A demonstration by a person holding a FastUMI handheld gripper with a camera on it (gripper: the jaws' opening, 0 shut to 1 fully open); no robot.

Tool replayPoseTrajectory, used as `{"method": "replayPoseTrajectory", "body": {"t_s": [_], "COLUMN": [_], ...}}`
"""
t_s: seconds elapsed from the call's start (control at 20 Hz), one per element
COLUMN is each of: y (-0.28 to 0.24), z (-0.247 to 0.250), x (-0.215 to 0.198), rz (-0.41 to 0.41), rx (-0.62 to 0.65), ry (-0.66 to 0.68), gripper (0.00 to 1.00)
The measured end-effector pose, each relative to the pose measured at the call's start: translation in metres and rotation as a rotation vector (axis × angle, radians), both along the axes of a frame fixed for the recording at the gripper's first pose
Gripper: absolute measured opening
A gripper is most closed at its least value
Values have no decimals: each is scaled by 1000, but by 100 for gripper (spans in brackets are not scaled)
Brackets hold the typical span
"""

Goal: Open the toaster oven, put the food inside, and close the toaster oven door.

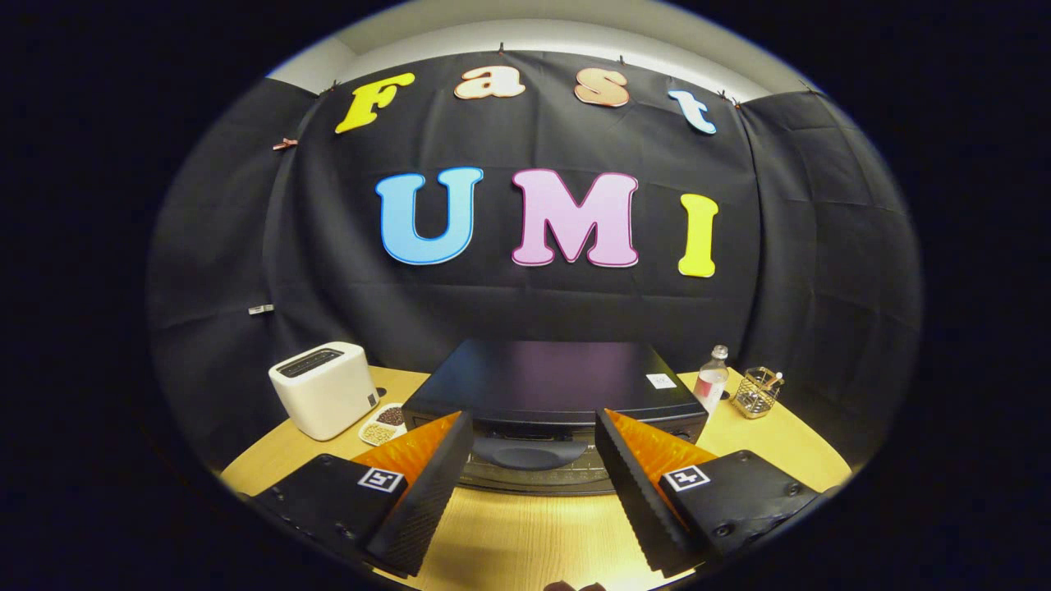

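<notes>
One wooden bench [525, 542] carries one black toaster oven [554, 386], door closed, just beyond my gripper [534, 447], whose two fingers are spread apart and hold nothing. Left: one white toaster [324, 390], one divided snack dish [383, 423]. Right: one wire holder [756, 392], one bottle [711, 380].

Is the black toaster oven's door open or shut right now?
Shut. The black toaster oven has its door upright against the front, handle just ahead of the open hand-held gripper, whose fingers touch nothing.
</notes>
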State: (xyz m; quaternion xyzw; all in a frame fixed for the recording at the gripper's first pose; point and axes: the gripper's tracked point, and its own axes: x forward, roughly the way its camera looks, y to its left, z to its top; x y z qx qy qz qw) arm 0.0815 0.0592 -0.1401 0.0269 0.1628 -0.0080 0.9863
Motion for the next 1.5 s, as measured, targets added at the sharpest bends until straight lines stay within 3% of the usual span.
{"method": "replayPoseTrajectory", "body": {"t_s": [0.4,0.65,0.85,1.5], "y": [0,9,6,11], "z": [-31,-67,-68,-84], "x": [46,52,54,-12], "rz": [-15,-3,-36,9], "rx": [-30,-51,22,13], "ry": [17,116,124,213], "gripper": [98,99,100,100]}}
